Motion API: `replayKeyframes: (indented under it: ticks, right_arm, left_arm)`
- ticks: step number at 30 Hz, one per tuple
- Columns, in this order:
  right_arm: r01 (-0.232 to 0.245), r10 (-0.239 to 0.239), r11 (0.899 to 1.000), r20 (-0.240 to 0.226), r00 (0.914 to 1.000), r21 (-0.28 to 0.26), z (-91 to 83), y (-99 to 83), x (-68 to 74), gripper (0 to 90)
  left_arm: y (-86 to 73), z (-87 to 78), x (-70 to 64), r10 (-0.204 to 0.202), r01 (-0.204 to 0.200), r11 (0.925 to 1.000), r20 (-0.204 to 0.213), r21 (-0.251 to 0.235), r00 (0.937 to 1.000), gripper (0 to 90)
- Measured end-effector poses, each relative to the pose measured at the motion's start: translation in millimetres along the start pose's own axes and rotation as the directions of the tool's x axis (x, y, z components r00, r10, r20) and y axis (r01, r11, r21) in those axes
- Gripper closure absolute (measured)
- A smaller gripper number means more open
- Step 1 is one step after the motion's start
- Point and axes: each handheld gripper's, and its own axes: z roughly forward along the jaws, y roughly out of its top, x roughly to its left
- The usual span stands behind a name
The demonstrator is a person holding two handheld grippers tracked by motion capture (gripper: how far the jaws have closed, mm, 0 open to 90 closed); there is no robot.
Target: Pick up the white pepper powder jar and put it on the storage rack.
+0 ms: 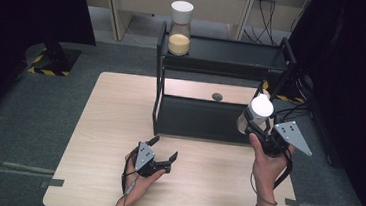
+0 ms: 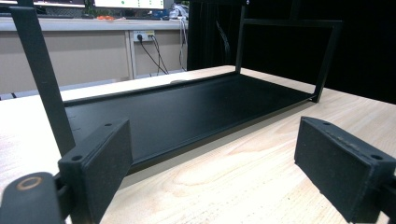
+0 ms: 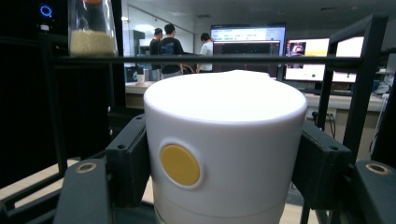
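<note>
A black 2-tier rack (image 1: 222, 86) stands at the far middle of the wooden table (image 1: 97, 140). On the rack's top shelf, at its left end, sits a white-lidded jar (image 1: 180, 27) of yellowish grain. At the rack's right end, the right gripper (image 1: 259, 127) holds a second white-lidded jar (image 3: 224, 140) raised off the table, jaws pinching its lid from both sides; a yellow dot (image 3: 180, 164) marks that lid. In front of the rack, the left gripper (image 1: 162, 151) rests low over the table, jaws spread wide with nothing between them.
</note>
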Motion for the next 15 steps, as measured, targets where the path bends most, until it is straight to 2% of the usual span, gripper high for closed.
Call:
replayKeyframes:
  ticks: [15]
  right_arm:
    - [0.008,-0.007,0.999,0.023,0.9997,-0.038,12.4,25.5,-5.1,30.9]
  left_arm:
    - [0.3,-0.1,0.1,0.003,-0.003,1.0,0.001,0.001,1.0,10.9]
